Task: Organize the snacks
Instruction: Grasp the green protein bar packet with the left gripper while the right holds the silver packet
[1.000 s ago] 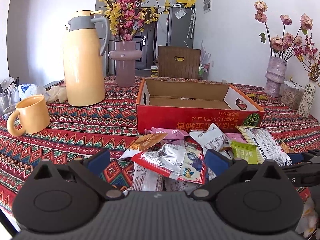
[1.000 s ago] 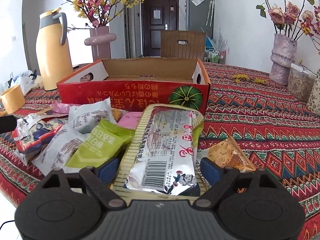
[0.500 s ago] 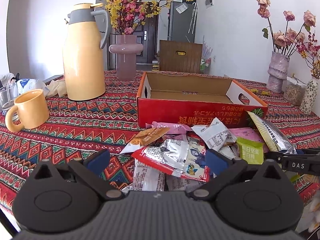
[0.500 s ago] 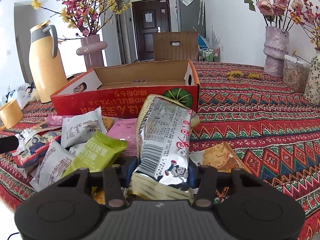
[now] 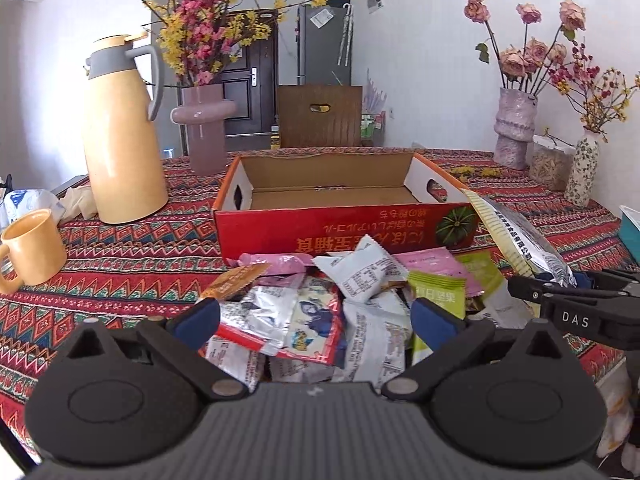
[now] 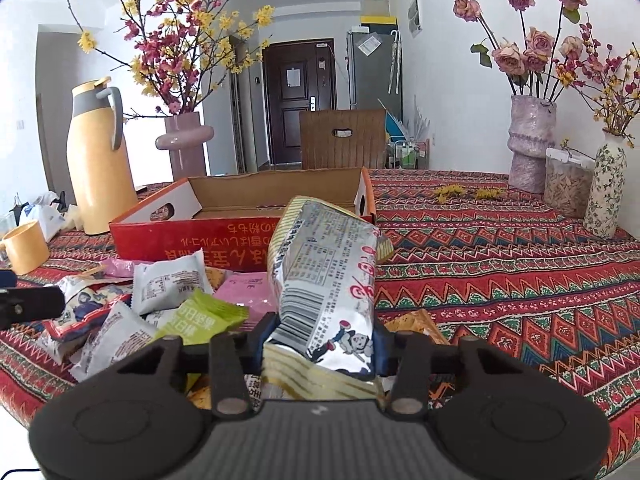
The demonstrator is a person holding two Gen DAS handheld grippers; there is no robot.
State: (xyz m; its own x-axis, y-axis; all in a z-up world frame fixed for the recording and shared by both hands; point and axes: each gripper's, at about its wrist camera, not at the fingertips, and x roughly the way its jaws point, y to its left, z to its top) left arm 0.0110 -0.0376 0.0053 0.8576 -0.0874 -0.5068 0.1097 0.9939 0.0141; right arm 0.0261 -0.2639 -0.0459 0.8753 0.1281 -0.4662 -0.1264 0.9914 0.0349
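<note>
**Right wrist view: silver packet clamped and lifted over the snack pile**

Right wrist view shows the silver snack packet pinched near its lower end between the blue pads of the right tongs, whose jaws have just been closing onto it. The packet stands tilted up and away from the camera, its far end level with the front wall of the red cardboard box. The box sits open on the desk, which is covered by a patterned red cloth, and its inside looks bare.

Left of the held packet lies the loose pile of snacks: a green sachet, a pink packet and several white and silver ones, all overlapping just in front of the box. An orange wrapper peeks out to the right of the tongs.

From the left wrist view, the left tongs hang wide apart over the same pile with nothing between the pads; whether they touch the packets beneath is hard to say. The right tongs enter at the right edge, carrying the silver packet beside the box's right corner.

Farther out stand a yellow thermos jug, a yellow mug, and vases of flowers.
</note>
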